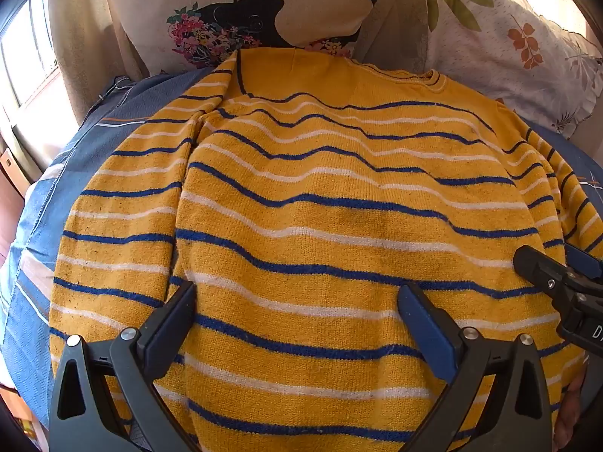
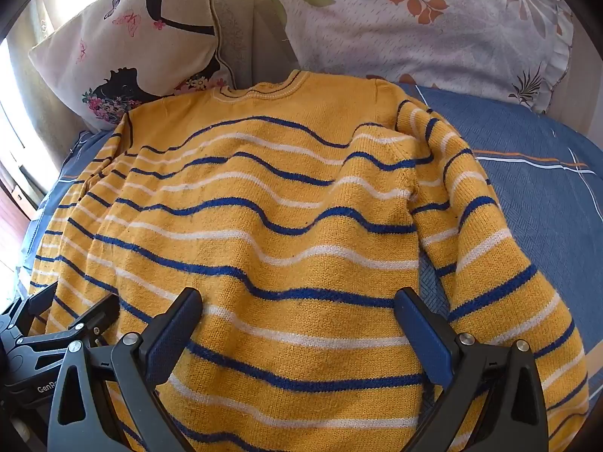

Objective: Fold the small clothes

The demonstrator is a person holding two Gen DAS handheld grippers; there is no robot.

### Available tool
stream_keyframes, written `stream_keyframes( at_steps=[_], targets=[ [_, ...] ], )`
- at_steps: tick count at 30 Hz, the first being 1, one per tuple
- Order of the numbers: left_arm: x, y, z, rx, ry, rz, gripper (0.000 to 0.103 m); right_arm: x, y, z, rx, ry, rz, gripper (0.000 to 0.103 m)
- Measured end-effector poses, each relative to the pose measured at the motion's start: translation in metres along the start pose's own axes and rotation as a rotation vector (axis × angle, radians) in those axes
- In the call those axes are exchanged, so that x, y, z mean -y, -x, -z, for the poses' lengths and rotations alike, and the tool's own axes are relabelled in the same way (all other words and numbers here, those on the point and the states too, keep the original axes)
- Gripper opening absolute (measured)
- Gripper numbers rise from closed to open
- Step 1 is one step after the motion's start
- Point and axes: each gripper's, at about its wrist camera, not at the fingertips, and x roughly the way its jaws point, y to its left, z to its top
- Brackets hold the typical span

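A small yellow sweater (image 1: 320, 196) with blue and white stripes lies flat on a blue bedsheet (image 1: 34, 301), collar away from me. It also shows in the right wrist view (image 2: 271, 218). Both sleeves lie along the body, the left one (image 1: 124, 207) and the right one (image 2: 490, 241). My left gripper (image 1: 297, 301) is open and empty over the lower left of the body. My right gripper (image 2: 297, 309) is open and empty over the lower right of the body; it shows at the right edge of the left wrist view (image 1: 557, 282). The left gripper shows at the lower left of the right wrist view (image 2: 56, 324).
A cream cushion (image 2: 124, 49) with a black figure and flowers leans behind the collar. A white pillow (image 2: 433, 26) with leaf print lies at the back right. Blue bedsheet (image 2: 527, 196) shows to the right of the sweater. A bright window (image 1: 26, 56) is at the left.
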Motion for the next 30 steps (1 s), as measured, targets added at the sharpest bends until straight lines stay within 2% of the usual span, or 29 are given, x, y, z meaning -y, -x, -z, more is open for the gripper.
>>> stream_keyframes(
  at_steps=[13, 16, 18, 22, 25, 27, 30],
  targets=[
    [0.0, -0.002, -0.006, -0.002, -0.003, -0.009, 0.103, -0.001, 0.0, 0.0, -0.002, 0.004, 0.006, 0.103],
    [0.003, -0.004, -0.007, -0.006, 0.013, -0.02, 0.103, -0.007, -0.004, -0.001, -0.022, 0.037, 0.05, 0.103],
    [0.002, -0.005, -0.007, -0.009, 0.03, -0.032, 0.103, -0.019, -0.012, 0.003, -0.049, 0.088, 0.111, 0.103],
    [0.001, -0.004, -0.005, -0.005, 0.03, -0.026, 0.103, -0.019, -0.013, -0.003, -0.068, 0.113, 0.14, 0.103],
    [-0.004, 0.0, -0.004, 0.009, 0.044, -0.003, 0.102, -0.019, -0.011, -0.002, -0.049, 0.113, 0.136, 0.103],
    [-0.01, 0.011, -0.002, 0.038, 0.065, 0.0, 0.084, -0.018, -0.011, -0.002, -0.033, 0.112, 0.135, 0.103],
    [-0.022, 0.036, 0.002, 0.078, 0.116, 0.033, 0.081, -0.022, -0.01, -0.001, -0.001, 0.128, 0.16, 0.103]
  ],
)
